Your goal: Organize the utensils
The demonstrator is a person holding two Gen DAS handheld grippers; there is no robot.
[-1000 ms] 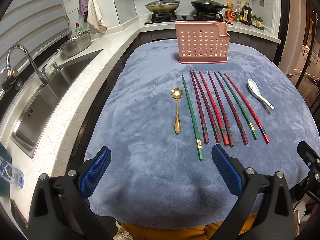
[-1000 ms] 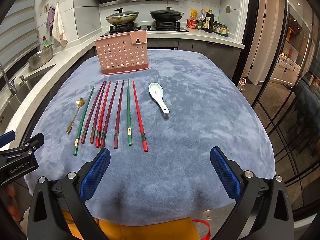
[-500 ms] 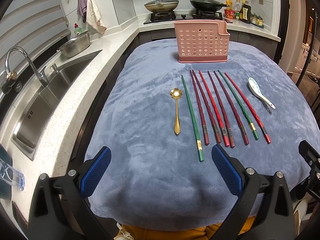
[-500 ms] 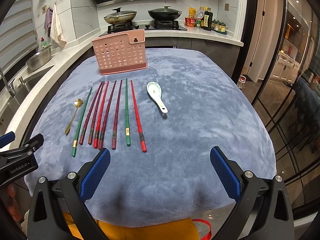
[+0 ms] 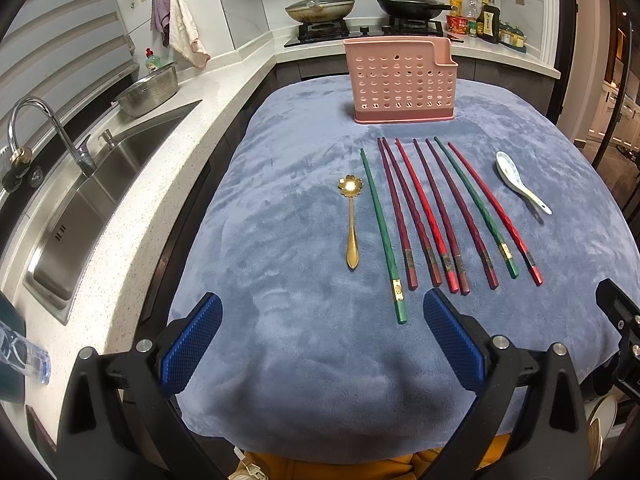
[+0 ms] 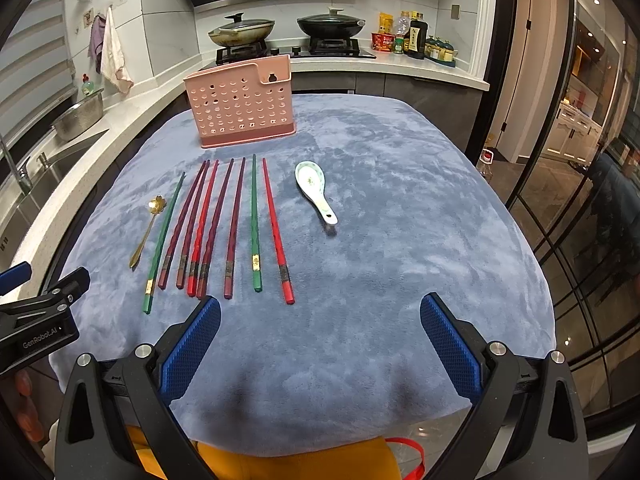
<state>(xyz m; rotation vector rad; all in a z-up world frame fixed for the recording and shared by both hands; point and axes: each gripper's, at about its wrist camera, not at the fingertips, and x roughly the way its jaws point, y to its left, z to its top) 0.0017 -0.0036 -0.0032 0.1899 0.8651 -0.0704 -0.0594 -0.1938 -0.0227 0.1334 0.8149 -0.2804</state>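
So the utensils are all lying flat on the blue-grey plush cloth [image 5: 280,360] covering the table, nothing picked up. The chopsticks [image 5: 432,216] are lying in a loose row of eight, a mix of green, dark red and bright red, with thin tips pointing far toward the holder and thick ends pointing near. The leftmost green chopstick [image 5: 382,232] is reaching a bit nearer than the others. Just left of it the gold spoon [image 5: 351,220] with the flower-shaped bowl is lying bowl-end far, handle near. Off to the right of the row, apart from it, the white ceramic spoon [image 6: 316,192] is sitting bowl up, with its handle angling near and right.

The pink perforated utensil holder [image 5: 402,80] is standing upright at the far end of the cloth, past the chopstick tips and not touching them.

Both grippers are hanging out over the near edge of the cloth, touching none of the utensils. The left gripper [image 5: 322,340] is spread wide, blue pads well apart, with the thick chopstick ends just beyond its right finger. The right gripper [image 6: 320,344] is spread wide too and holding nothing.

Left of the table, the counter is running along with a steel sink [image 5: 80,208] and faucet [image 5: 48,132], and the stove with two lidded pans [image 6: 288,28] is sitting at the far back.
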